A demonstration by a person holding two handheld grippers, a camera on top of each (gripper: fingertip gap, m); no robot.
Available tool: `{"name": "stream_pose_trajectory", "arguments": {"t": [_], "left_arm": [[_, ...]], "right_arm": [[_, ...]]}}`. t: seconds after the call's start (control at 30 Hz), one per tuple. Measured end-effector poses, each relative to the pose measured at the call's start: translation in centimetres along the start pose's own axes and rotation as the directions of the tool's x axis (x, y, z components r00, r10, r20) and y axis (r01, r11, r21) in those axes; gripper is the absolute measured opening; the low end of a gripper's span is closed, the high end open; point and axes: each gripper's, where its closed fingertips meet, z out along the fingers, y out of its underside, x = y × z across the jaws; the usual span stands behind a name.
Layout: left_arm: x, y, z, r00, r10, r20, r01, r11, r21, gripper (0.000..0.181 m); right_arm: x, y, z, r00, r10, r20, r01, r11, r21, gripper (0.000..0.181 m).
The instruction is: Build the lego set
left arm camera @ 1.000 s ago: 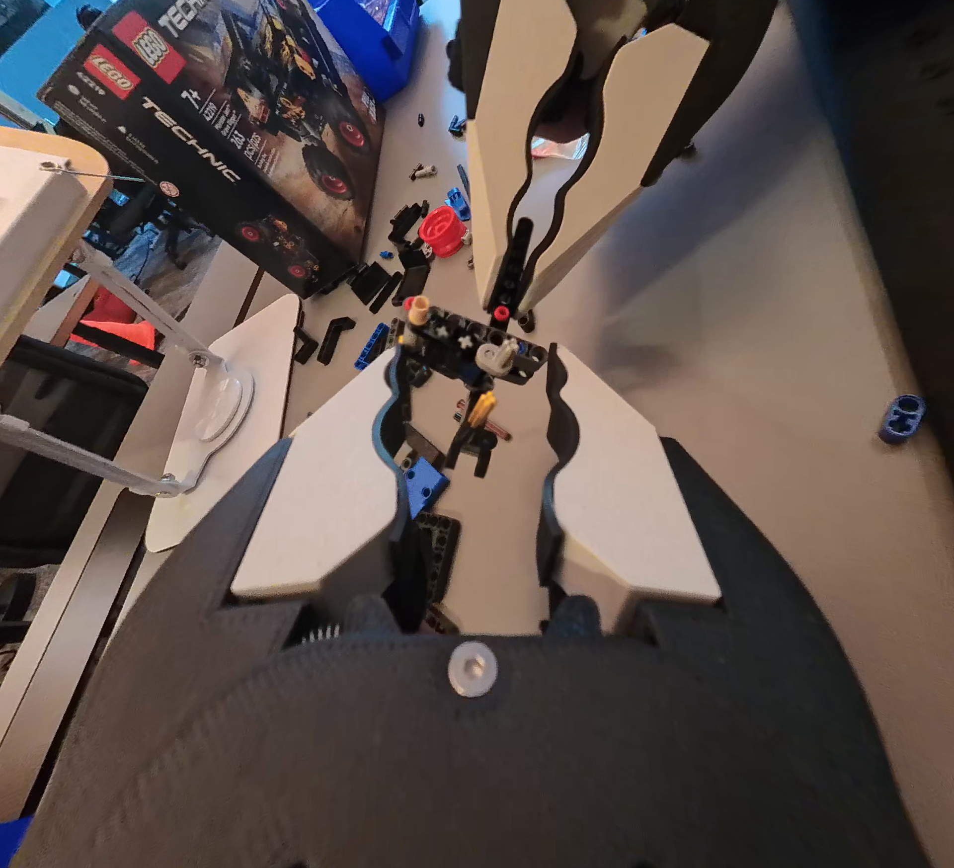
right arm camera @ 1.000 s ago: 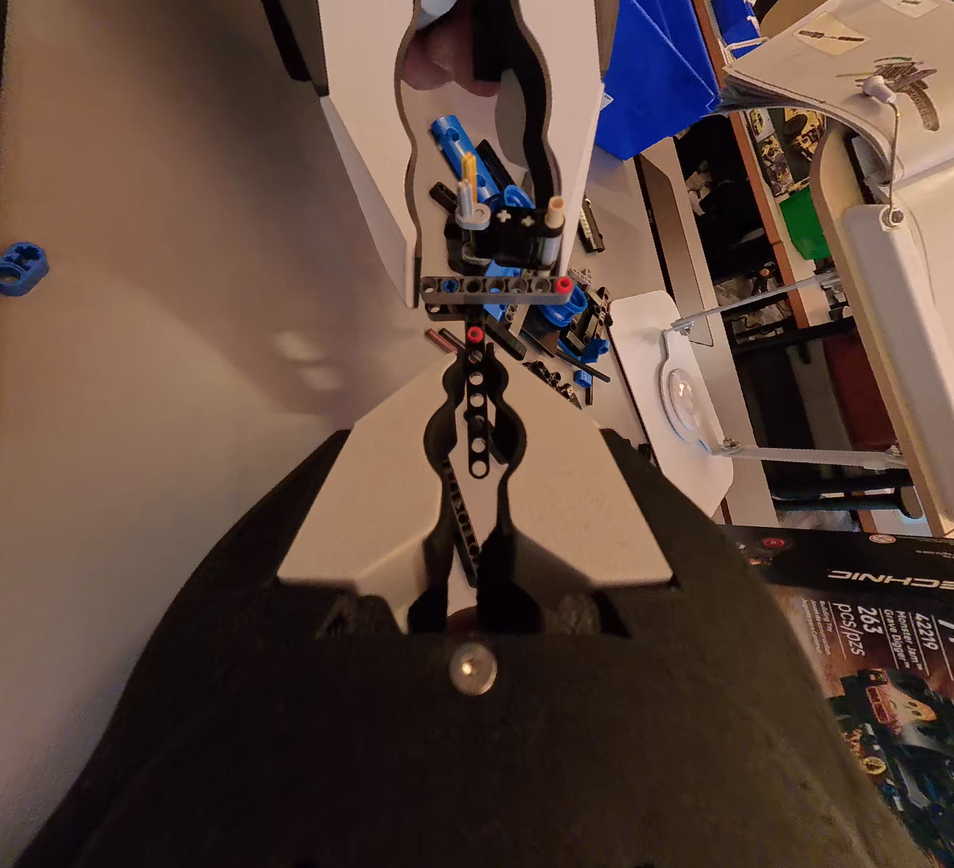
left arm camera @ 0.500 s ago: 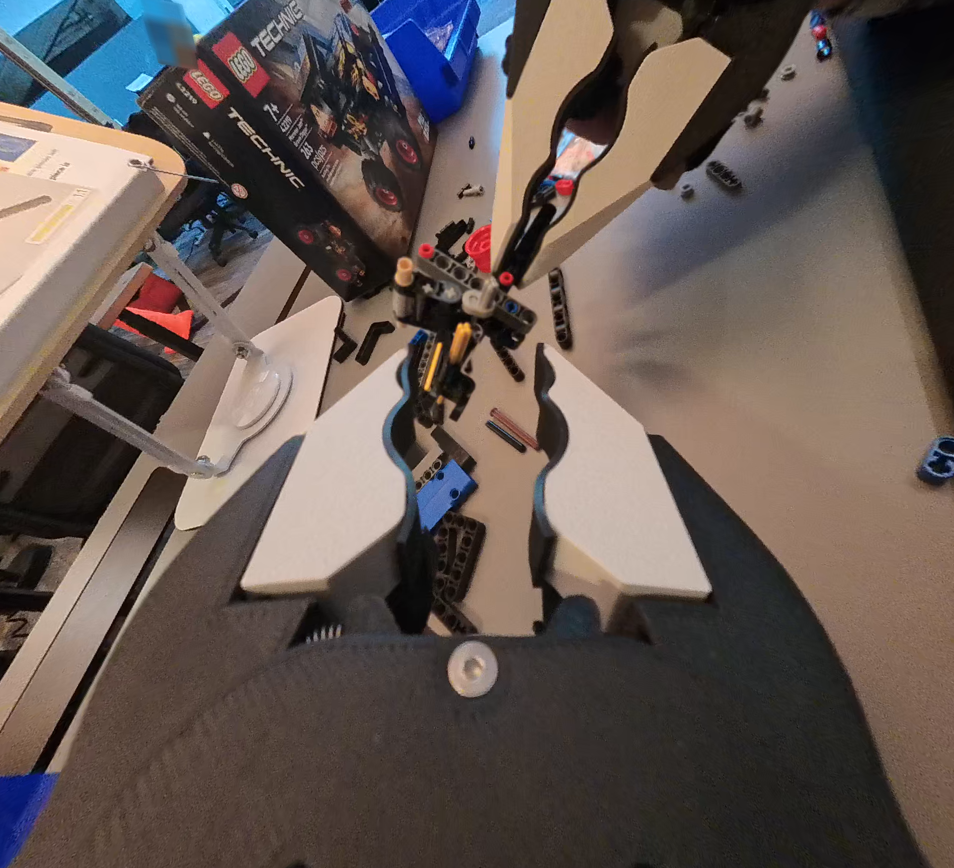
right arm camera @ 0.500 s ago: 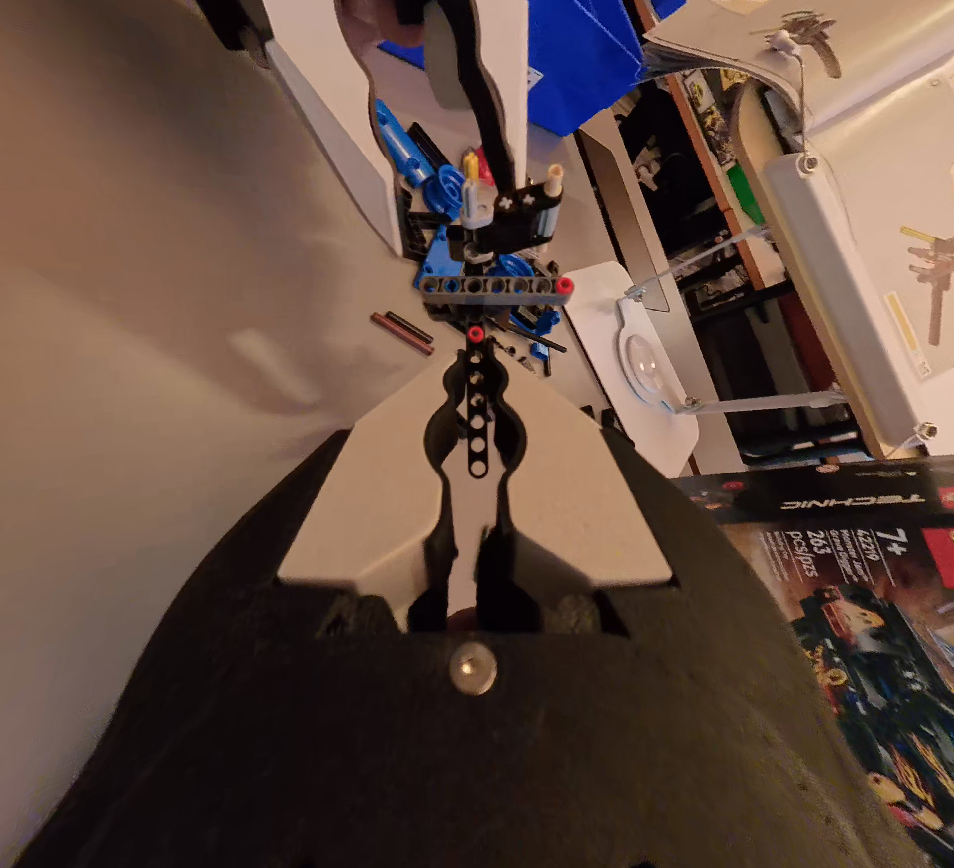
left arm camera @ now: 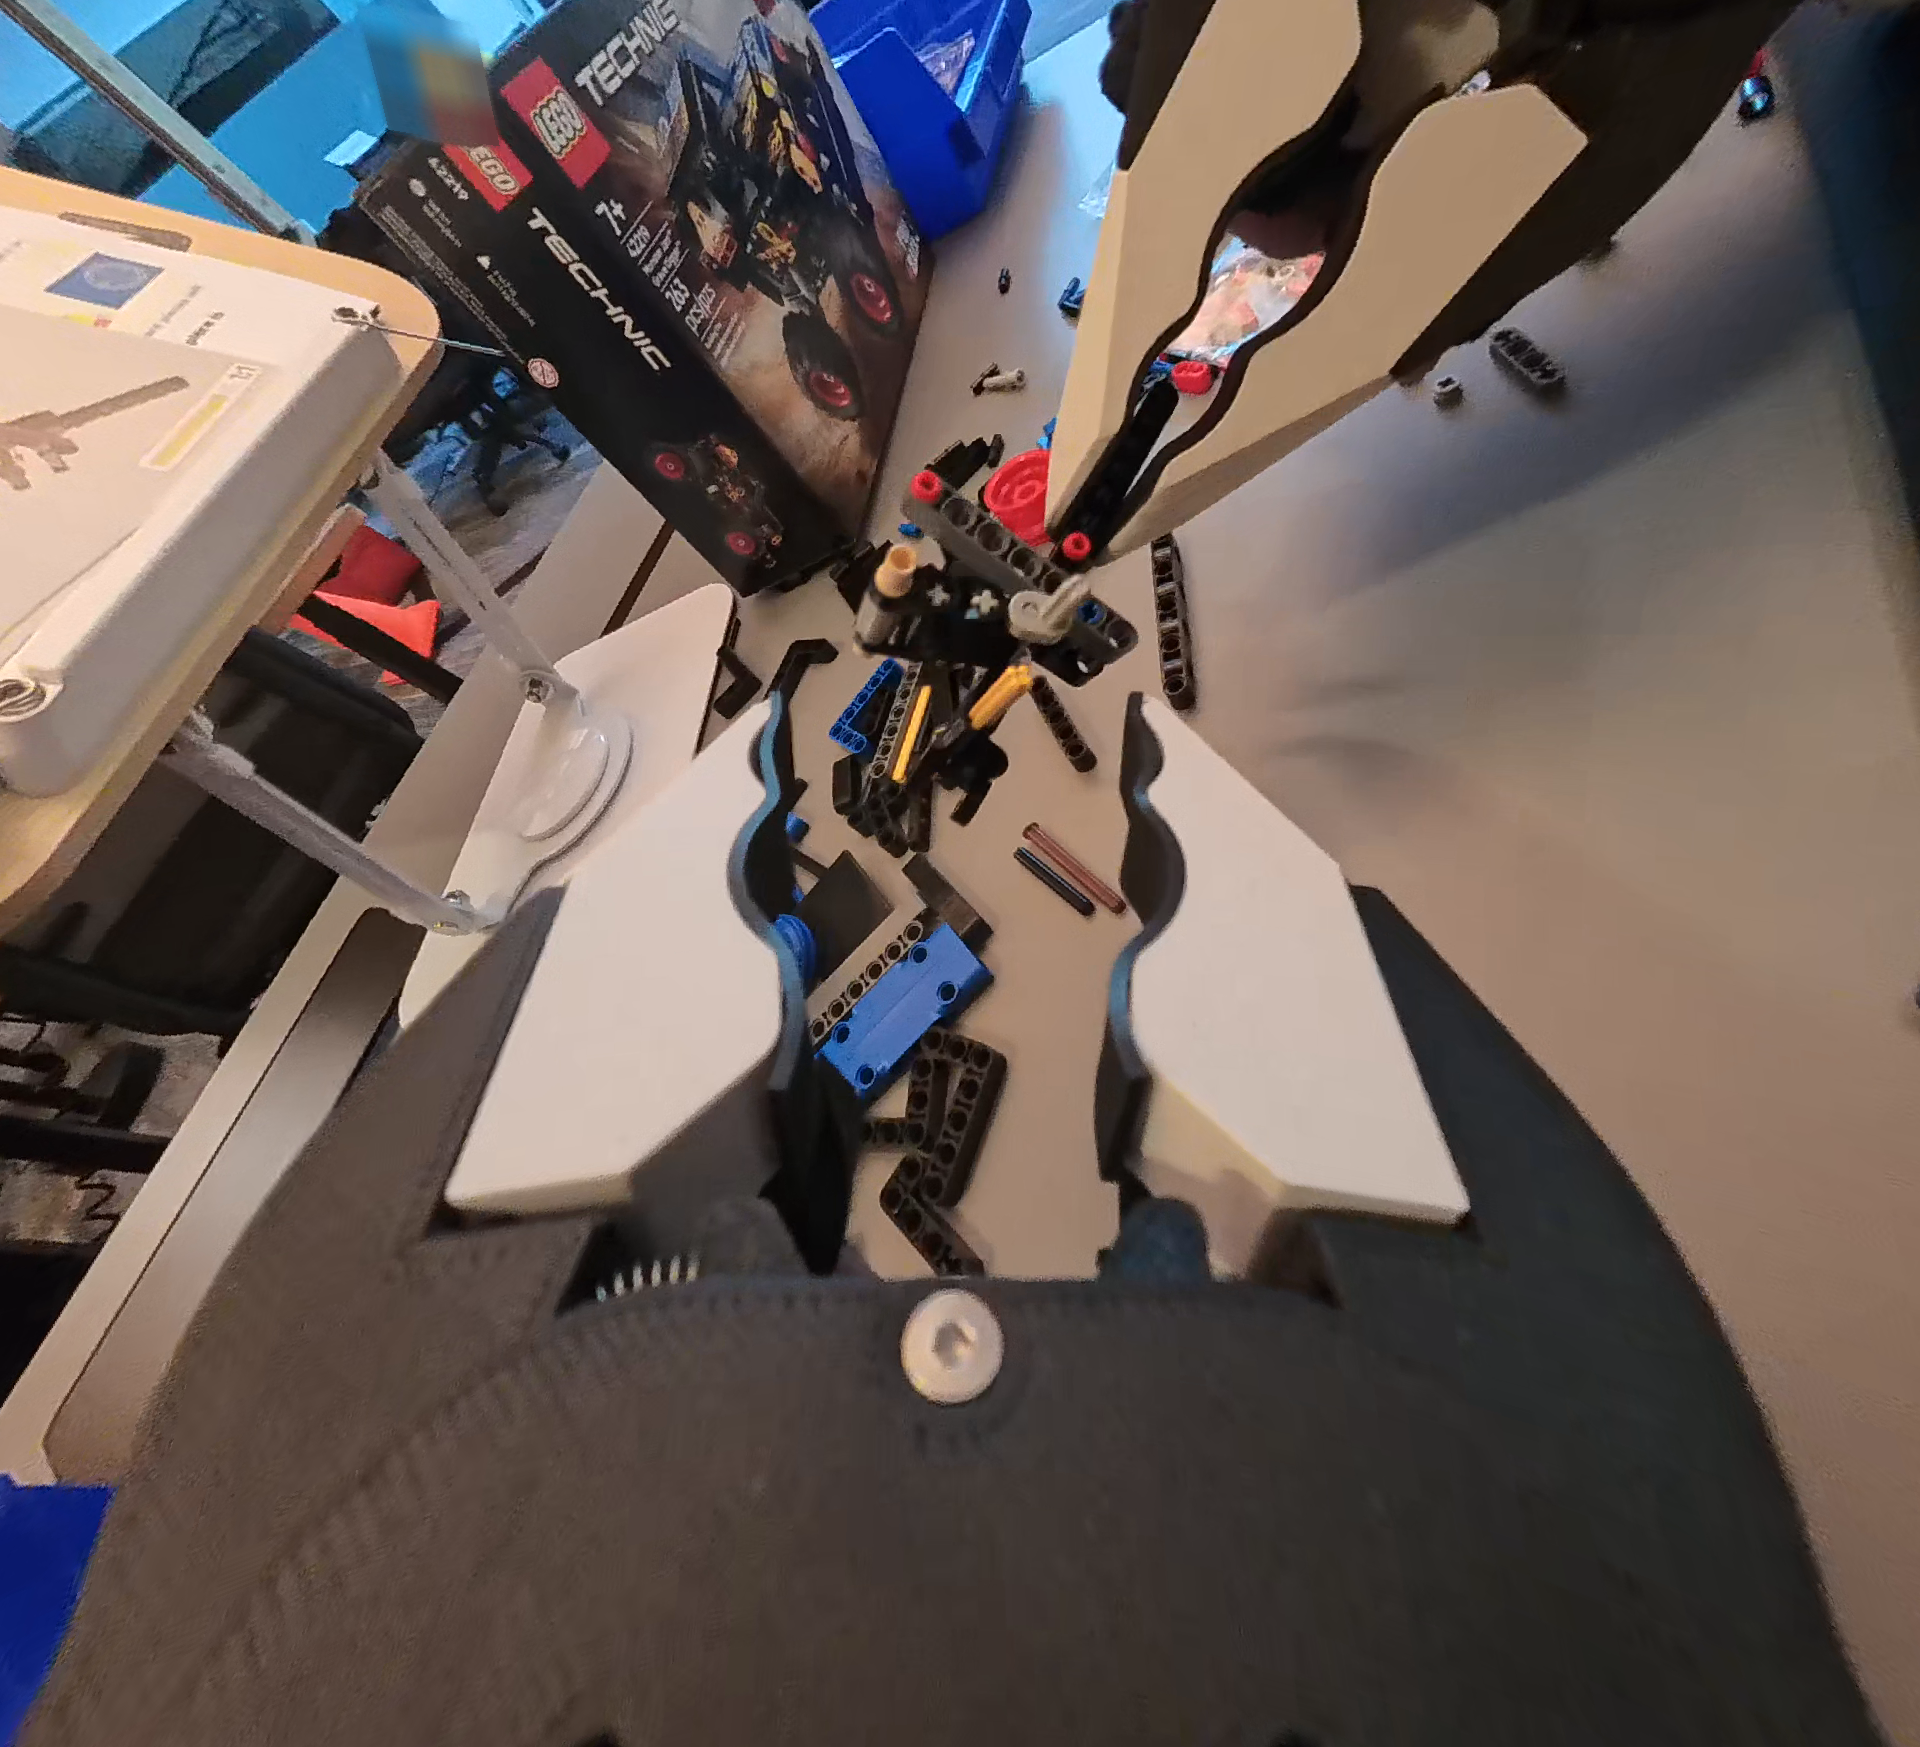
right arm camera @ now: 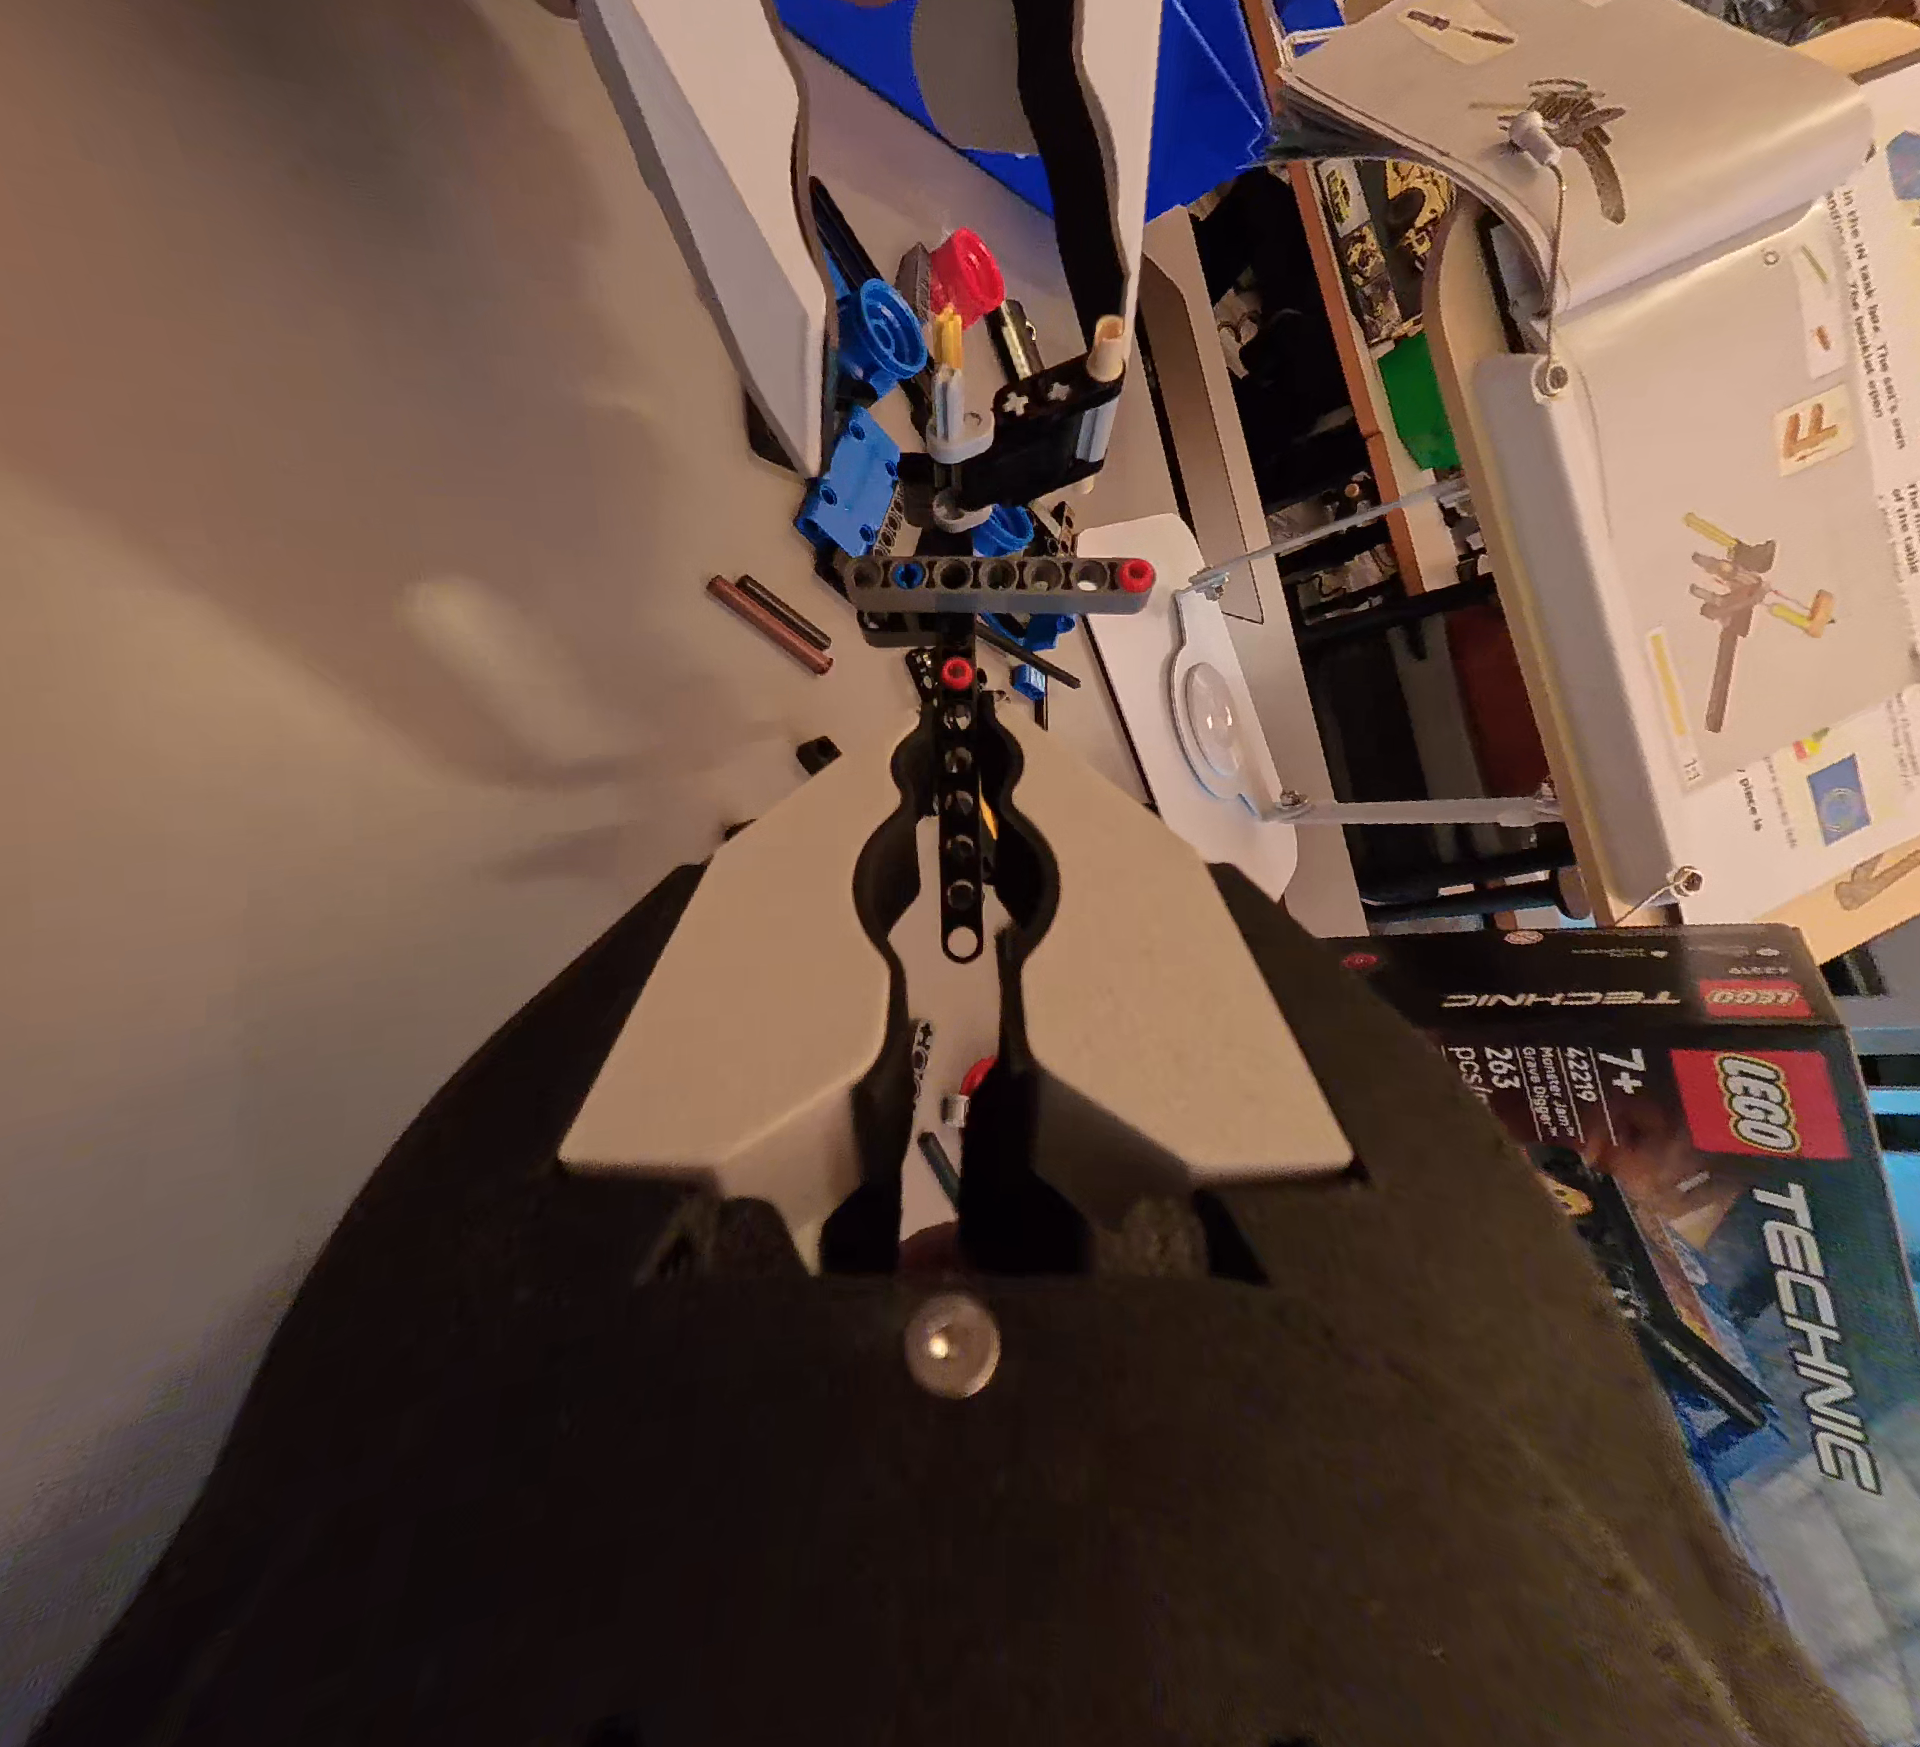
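Both views are bent by wide-angle distortion, strongest at the edges. The left wrist view is lit coolly, blue daylight seemingly entering from the far windows [left arm camera: 208, 35]. The right wrist view is cast in warm, dim orange. Soft shadows and motion blur are smeared across the table [left arm camera: 1558, 762].

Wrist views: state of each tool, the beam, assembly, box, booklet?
left tool: open
right tool: shut on the black beam
black beam: gripped, red-pinned end meets the assembly
assembly: raised above the loose parts, at the beam's tip
box: upright on the table
booklet: open on its stand
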Motion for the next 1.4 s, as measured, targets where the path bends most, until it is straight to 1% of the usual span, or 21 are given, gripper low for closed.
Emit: {"name": "stream_pose_trajectory", "arguments": {"t": [0.17,0.2,0.23,0.4,0.57,0.67,0.77,0.87,0.93,1.03,1.4], "left_arm": [[0.6,0.0,0.3,1.000,0.014,-0.016,-0.014,1.000,-0.006,0.058],[0.8,0.0,0.3,0.999,0.027,-0.024,-0.028,1.000,-0.006,0.052],[1.1,-0.1,0.4,0.998,0.046,-0.030,-0.046,0.999,-0.004,0.051],[2.1,0.5,0.8,0.989,0.138,-0.047,-0.141,0.989,-0.051,0.052],[2.9,1.2,0.9,0.983,0.164,-0.085,-0.170,0.983,-0.069,0.046],[2.9,1.3,0.9,0.982,0.166,-0.086,-0.172,0.982,-0.076,0.044],[2.6,1.2,0.9,0.986,0.151,-0.075,-0.156,0.985,-0.074,0.049],[2.3,1.1,0.8,0.989,0.133,-0.067,-0.138,0.988,-0.066,0.049],[2.3,1.1,0.7,0.990,0.129,-0.065,-0.133,0.989,-0.063,0.046],[2.2,1.4,0.8,0.990,0.126,-0.060,-0.130,0.988,-0.077,0.033],[2.1,1.9,1.0,0.992,0.114,-0.060,-0.119,0.988,-0.094,0.028]], "right_arm": [[-0.2,-0.2,0.0,1.000,-0.010,0.004,0.010,1.000,0.001,0.006],[-0.3,-0.3,0.0,1.000,-0.017,0.005,0.017,1.000,-0.001,0.006],[-0.4,-0.4,0.1,1.000,-0.024,0.007,0.024,1.000,-0.002,0.006],[-1.3,-0.8,0.4,0.998,-0.056,0.026,0.056,0.998,-0.003,0.006],[-1.5,-1.2,0.5,0.998,-0.053,0.034,0.053,0.999,0.007,0.005],[-1.7,-1.1,0.5,0.998,-0.055,0.041,0.055,0.998,0.004,0.005],[-1.7,-1.1,0.5,0.998,-0.052,0.043,0.052,0.999,0.001,0.005],[-1.7,-1.1,0.5,0.998,-0.040,0.046,0.040,0.999,0.007,0.005],[-1.7,-1.1,0.4,0.998,-0.034,0.047,0.033,0.999,0.009,0.005],[-1.7,-1.0,0.4,0.998,-0.029,0.051,0.029,1.000,0.011,0.006],[-1.9,-0.9,0.3,0.998,-0.021,0.065,0.020,1.000,0.014,0.006]]}}
